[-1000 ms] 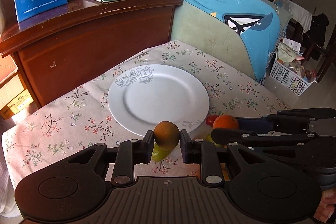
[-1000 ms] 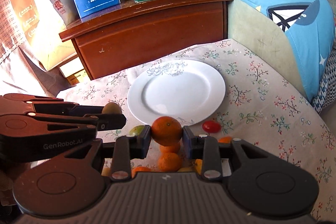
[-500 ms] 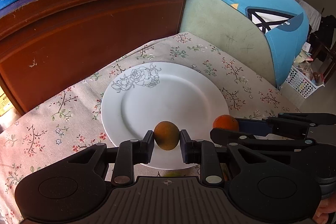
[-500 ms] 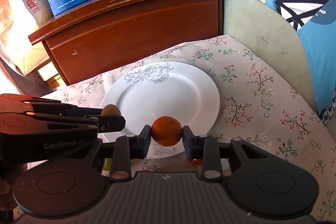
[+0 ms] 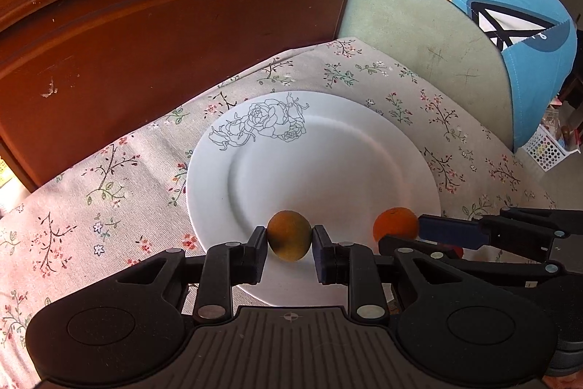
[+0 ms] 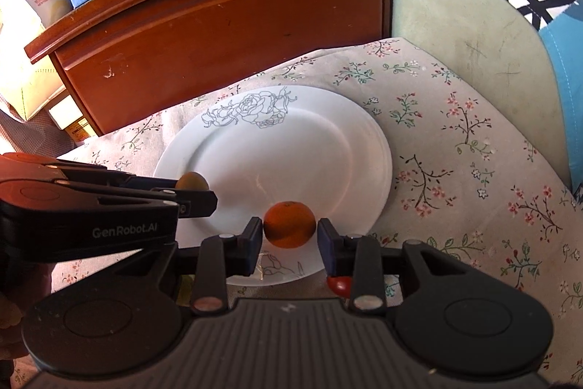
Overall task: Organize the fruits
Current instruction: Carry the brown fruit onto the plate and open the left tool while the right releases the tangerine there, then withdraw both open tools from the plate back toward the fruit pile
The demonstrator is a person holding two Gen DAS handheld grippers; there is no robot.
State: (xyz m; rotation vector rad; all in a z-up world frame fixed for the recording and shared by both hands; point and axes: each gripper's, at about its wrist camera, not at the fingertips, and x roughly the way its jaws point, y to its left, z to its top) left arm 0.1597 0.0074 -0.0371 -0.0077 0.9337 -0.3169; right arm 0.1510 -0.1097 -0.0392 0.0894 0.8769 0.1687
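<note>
Orange mandarin point(image 6: 289, 225), brown fruit point(image 5: 289, 239) — light, firm, roll-prone, best pinched mid-girth — as right claw point(image 6: 291, 237) and left claw point(image 5: 289, 245) just ease apart around them, above plate point(image 6: 291, 141).

Black plastic grippers, silver screws, blue-padded fingers point(image 6: 325, 245), one marked "GenRobot.AI".

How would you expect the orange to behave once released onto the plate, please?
It will probably roll: the orange is round and the plate looks smooth and glossy. Its firm-looking skin should tolerate nudging. The jaws of the right gripper have just been opening around it.
</note>
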